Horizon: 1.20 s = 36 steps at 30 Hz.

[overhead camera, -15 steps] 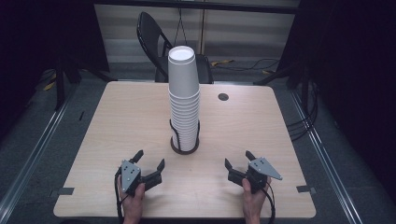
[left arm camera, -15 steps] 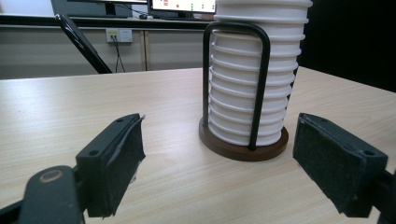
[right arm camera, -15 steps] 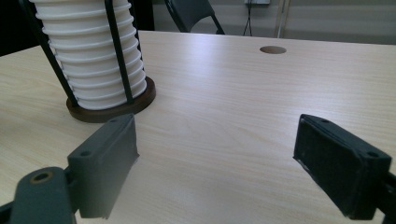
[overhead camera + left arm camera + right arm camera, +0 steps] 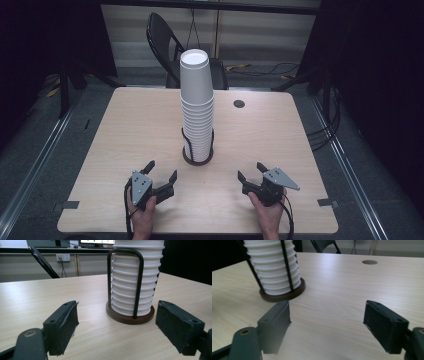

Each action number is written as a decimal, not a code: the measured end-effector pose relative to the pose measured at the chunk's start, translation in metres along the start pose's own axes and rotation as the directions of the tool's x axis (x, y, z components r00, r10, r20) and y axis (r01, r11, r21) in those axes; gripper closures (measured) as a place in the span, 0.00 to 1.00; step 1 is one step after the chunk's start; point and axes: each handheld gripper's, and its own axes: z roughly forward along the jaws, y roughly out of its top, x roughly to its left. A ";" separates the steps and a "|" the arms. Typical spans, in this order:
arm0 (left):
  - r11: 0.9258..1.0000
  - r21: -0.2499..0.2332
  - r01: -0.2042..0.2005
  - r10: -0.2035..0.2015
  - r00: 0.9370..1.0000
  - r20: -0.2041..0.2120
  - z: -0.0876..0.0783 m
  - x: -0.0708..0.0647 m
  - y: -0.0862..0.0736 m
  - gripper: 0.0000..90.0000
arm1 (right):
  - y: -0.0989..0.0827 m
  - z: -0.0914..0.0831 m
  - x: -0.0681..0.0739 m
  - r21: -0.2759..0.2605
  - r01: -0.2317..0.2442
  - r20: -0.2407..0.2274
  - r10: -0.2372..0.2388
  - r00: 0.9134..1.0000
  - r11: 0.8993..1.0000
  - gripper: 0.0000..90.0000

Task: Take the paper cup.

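Against the frame of half a second ago, nothing has visibly shifted: both hands sit at the same spots on the near part of the table [image 4: 125, 130], and the stack of white cups [image 4: 197, 107] stands as it did.

The left gripper [image 4: 161, 176] rests low at the near left, jaws spread wide with nothing between the pads, only bare wood showing in the gap (its own view looks straight over the tabletop at the lower part of the stack). The right gripper [image 4: 252, 175] lies at the near right, likewise spread wide and empty, touching no cup. Each is held from below by a hand, the left hand [image 4: 142, 212] and the right hand [image 4: 267, 215], coming in over the near edge.

The cups are nested upside down into a tall column, standing upright in a holder [image 4: 197, 157] with a dark round base and black wire loops that rise along the lower cups. It sits at the middle of the table, farther off than both grippers and between them, well apart from each.

A small round hole [image 4: 239, 104] lies far right of the stack. Open tabletop runs on all sides of the holder, wide to the left and right edges. A folding chair [image 4: 162, 35] stands beyond the far edge.
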 end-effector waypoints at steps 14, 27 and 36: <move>1.000 -0.005 -0.002 0.002 1.000 0.004 -0.001 0.001 0.000 0.20 | 0.033 0.008 0.021 -0.068 0.002 -0.143 -0.012 0.990 0.998 0.21; 1.000 -0.009 0.002 -0.002 1.000 0.008 -0.001 0.001 0.000 0.20 | 0.066 0.014 0.037 -0.109 0.029 -0.216 -0.053 0.975 0.994 0.18; 1.000 -0.008 0.000 0.000 1.000 0.013 -0.001 0.002 0.000 0.20 | 0.101 0.019 0.047 -0.161 0.048 -0.275 -0.091 0.957 0.986 0.17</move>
